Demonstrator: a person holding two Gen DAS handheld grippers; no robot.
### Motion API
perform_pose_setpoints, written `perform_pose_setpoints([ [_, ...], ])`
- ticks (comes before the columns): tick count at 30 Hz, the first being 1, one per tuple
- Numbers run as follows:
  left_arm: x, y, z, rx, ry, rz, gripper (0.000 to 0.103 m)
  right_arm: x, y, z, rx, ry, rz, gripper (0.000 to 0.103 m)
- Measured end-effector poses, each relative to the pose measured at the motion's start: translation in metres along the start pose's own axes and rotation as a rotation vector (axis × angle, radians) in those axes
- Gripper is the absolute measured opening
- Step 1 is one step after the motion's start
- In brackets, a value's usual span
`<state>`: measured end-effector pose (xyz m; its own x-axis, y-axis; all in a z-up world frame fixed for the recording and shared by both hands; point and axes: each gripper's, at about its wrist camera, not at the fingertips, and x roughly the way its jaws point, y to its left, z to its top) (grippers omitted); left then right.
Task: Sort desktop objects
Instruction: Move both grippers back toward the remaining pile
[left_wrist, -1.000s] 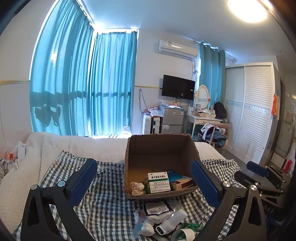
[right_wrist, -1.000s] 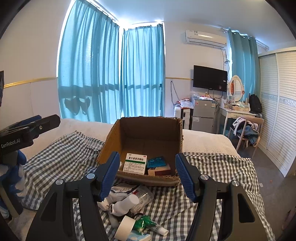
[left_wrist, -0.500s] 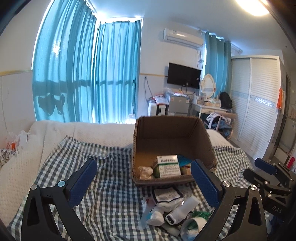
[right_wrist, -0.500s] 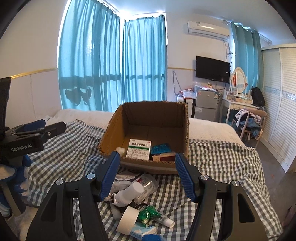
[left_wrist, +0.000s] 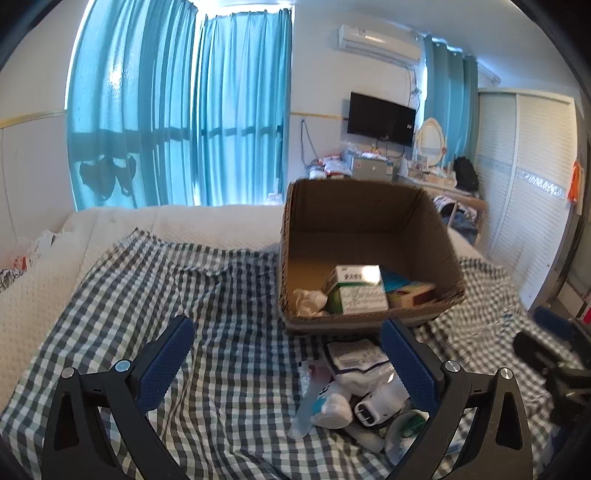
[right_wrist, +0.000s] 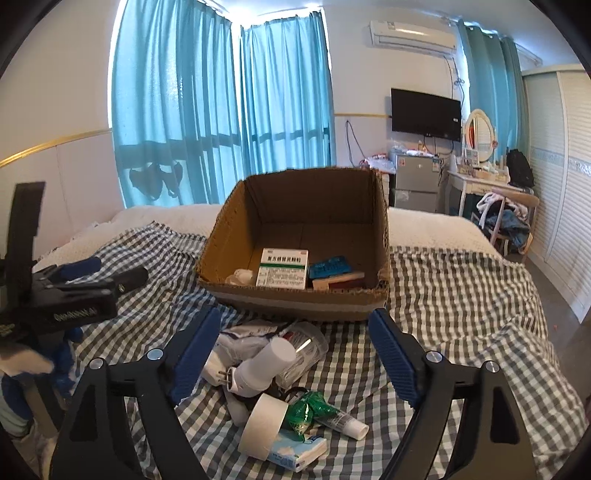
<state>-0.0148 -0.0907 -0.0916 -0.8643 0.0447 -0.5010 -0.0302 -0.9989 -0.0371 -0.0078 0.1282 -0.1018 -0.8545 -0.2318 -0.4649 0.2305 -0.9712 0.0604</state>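
A brown cardboard box (left_wrist: 439, 240) (right_wrist: 229, 251) stands on a checked cloth and holds a green-and-white medicine box (left_wrist: 360, 290) (right_wrist: 283, 267), a blue pack (right_wrist: 328, 266) and a crumpled tissue (left_wrist: 308, 301). In front of it lies a heap: a white bottle (right_wrist: 264, 365), a tape roll (right_wrist: 263, 424), a green wrapper (right_wrist: 308, 408), a tube (right_wrist: 345, 424), a tissue pack (right_wrist: 297, 448) and a white pouch (left_wrist: 352, 356). My left gripper (left_wrist: 286, 363) is open and empty, above the cloth left of the heap. My right gripper (right_wrist: 293, 356) is open and empty, above the heap.
The checked cloth (left_wrist: 221, 295) (right_wrist: 461, 295) covers a white bed (left_wrist: 37, 280). Blue curtains, a wall television, a small fridge, a dressing table, a chair with clothes and a wardrobe stand beyond. The left gripper's body (right_wrist: 66, 295) shows at the left of the right wrist view.
Both grippers have tilted down and moved closer to the bed, so the box and the heap sit higher and larger in view. Both stay open and empty.
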Motion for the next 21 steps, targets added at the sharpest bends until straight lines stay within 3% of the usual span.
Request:
perform_pose_setpoints([
  [4,0.022,-0.004,-0.012,0.051,0.092,0.041,0.103,0.013,-0.001,-0.012,0.006,0.048,-0.025,0.083],
  [9,0.040,-0.009,-0.026,0.077,0.170,0.020,0.103,0.026,-0.003,-0.025,0.033,0.104,-0.033,0.085],
  [21,0.071,-0.011,-0.047,0.099,0.300,0.012,0.103,0.046,0.010,-0.048,0.011,0.209,0.045,0.085],
])
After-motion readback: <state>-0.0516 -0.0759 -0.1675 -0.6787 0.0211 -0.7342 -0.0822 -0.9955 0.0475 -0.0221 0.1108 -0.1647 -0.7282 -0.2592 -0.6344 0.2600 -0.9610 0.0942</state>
